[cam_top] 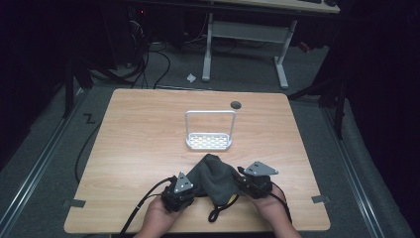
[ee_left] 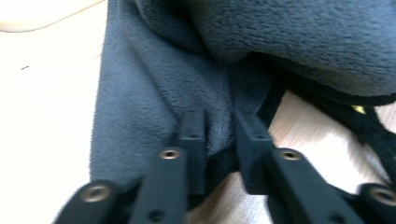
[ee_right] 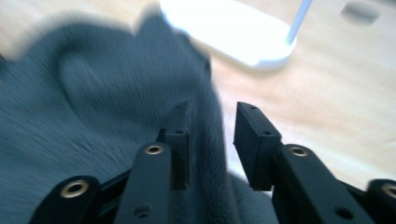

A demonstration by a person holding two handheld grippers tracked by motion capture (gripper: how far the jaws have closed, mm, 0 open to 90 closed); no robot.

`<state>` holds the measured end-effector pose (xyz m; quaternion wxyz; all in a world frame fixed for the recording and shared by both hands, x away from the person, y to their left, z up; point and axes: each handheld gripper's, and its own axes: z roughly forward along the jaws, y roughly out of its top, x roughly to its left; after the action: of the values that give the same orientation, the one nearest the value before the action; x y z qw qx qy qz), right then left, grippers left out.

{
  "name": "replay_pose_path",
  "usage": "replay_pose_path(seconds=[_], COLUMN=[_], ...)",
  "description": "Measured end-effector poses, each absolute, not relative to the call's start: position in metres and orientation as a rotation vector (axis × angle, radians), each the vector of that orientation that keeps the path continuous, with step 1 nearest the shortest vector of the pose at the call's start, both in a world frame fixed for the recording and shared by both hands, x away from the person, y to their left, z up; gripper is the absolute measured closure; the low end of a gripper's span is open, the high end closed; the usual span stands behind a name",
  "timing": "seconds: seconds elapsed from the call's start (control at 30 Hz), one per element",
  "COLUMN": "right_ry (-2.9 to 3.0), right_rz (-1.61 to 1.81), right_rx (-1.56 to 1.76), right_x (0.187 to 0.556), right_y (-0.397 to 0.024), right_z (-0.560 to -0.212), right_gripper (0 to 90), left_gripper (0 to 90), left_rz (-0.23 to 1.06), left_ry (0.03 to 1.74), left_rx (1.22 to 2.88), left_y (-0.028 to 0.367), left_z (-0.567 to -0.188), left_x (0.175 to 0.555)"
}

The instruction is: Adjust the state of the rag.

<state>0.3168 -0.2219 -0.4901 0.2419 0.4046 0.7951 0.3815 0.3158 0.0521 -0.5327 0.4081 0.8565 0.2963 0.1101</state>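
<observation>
Grey fleece cloth (cam_top: 218, 176) lies bunched on the table (cam_top: 133, 148), near its six o'clock edge, between the two grippers. Left gripper (cam_top: 190, 191) sits at the cloth's nine o'clock side. In the left gripper view its jaws stand narrow, with a fold of the cloth (ee_left: 177, 88) squeezed between them. Right gripper (cam_top: 240, 182) sits at the cloth's three o'clock side. In the right gripper view its jaws stand partly apart, with the cloth's (ee_right: 93, 121) edge lying loose between them. White rack (cam_top: 209, 141) stands near the cloth, at its twelve o'clock.
</observation>
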Motion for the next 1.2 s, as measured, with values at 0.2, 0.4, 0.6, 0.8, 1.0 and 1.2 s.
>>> replay_pose_path(seconds=[0.2,0.4,0.6,0.8,1.0,1.2], right_ry=[2.128,2.261,2.402,2.307,2.150,2.087], right_rz=[1.165,1.195,1.110,1.113,1.115,1.067], right_rx=[1.025,0.945,0.876,0.901,1.049,1.163], right_x=[0.296,0.285,0.279,0.283,0.301,0.319], right_y=[-0.211,-0.184,-0.160,-0.174,-0.221,-0.255], right_z=[-0.463,-0.472,-0.494,-0.482,-0.475,-0.484], right_gripper=[63.5,57.3,73.7,85.5,84.8,83.1], left_gripper=[81.0,81.1,82.3,83.9,83.9,83.8], left_rz=[0.283,0.279,0.268,0.239,0.282,0.266], left_ry=[0.736,0.739,0.747,0.778,0.806,0.833], left_rx=[2.159,2.151,2.148,2.105,2.046,1.959], left_y=[0.053,0.053,0.055,0.068,0.089,0.108], left_z=[-0.533,-0.534,-0.534,-0.527,-0.516,-0.505], left_x=[0.315,0.314,0.314,0.315,0.319,0.323])
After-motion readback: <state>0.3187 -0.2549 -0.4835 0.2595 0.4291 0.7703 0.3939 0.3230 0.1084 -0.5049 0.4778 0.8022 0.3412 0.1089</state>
